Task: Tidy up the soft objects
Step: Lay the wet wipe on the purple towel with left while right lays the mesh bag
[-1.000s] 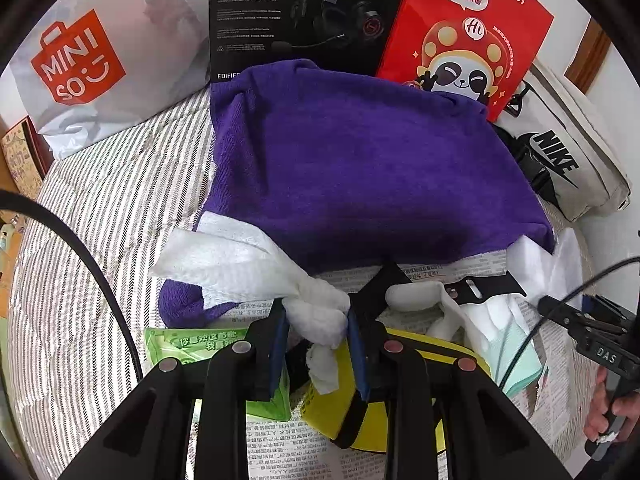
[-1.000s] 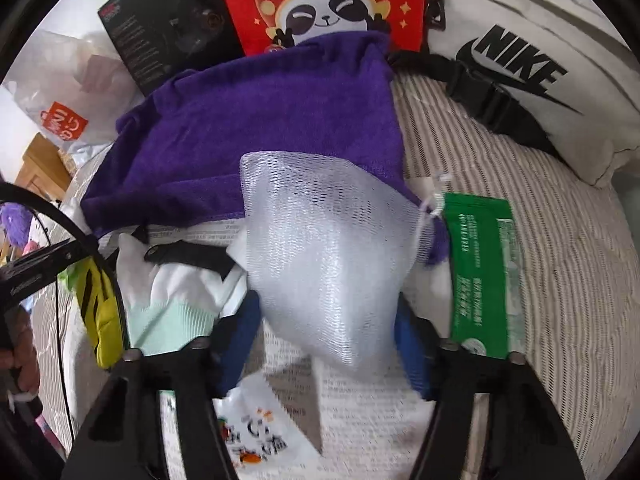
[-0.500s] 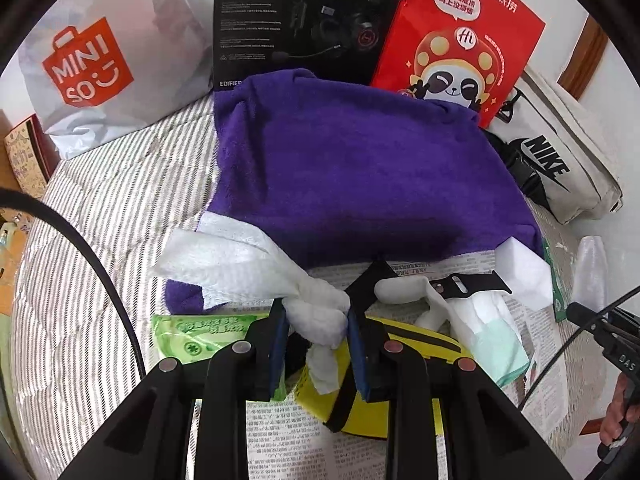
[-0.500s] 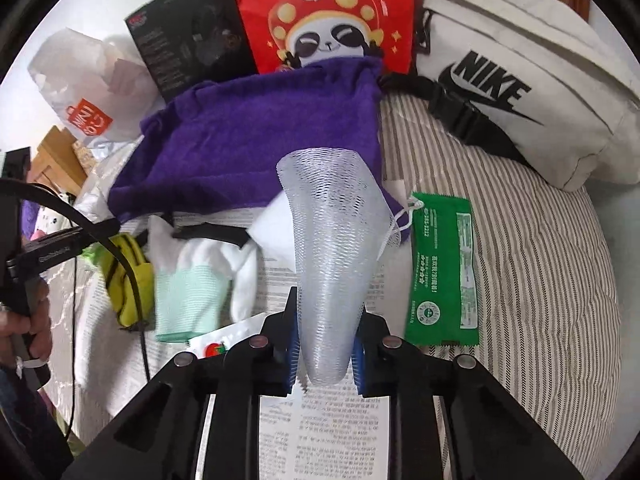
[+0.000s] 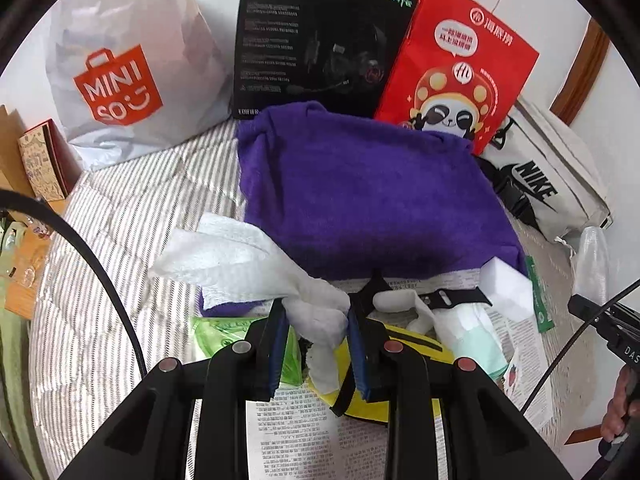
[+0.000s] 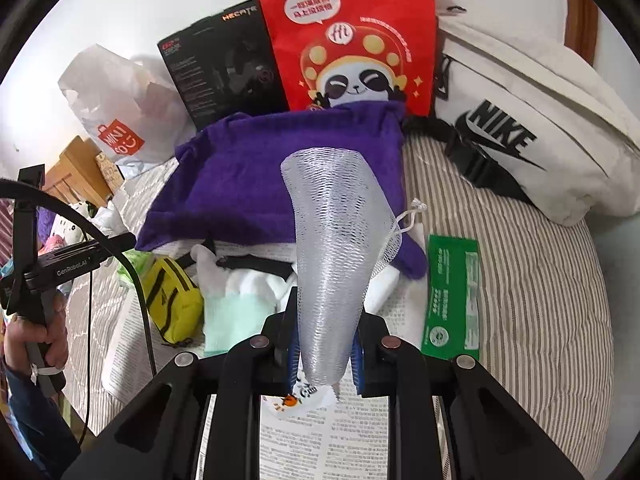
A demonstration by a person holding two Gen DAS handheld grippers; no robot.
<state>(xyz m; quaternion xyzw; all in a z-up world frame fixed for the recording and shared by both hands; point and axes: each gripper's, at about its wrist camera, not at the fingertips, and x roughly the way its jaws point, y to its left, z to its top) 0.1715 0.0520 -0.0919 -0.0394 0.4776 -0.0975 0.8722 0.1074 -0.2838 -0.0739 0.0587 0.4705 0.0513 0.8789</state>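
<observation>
Jaws of left gripper (image 5: 318, 334) were clamped on a white paper towel (image 5: 240, 260) — long axis ran up-left, w/ free end fanned over purple towel (image 5: 360, 200). Right gripper (image 6: 326, 346) pinched a white mesh bag (image 6: 334, 248), held upright, flaring wide toward red panda bag (image 6: 352, 36).

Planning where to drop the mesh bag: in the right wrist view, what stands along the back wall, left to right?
Miniso bag → black headset box → red panda bag → white Nike bag.
</observation>
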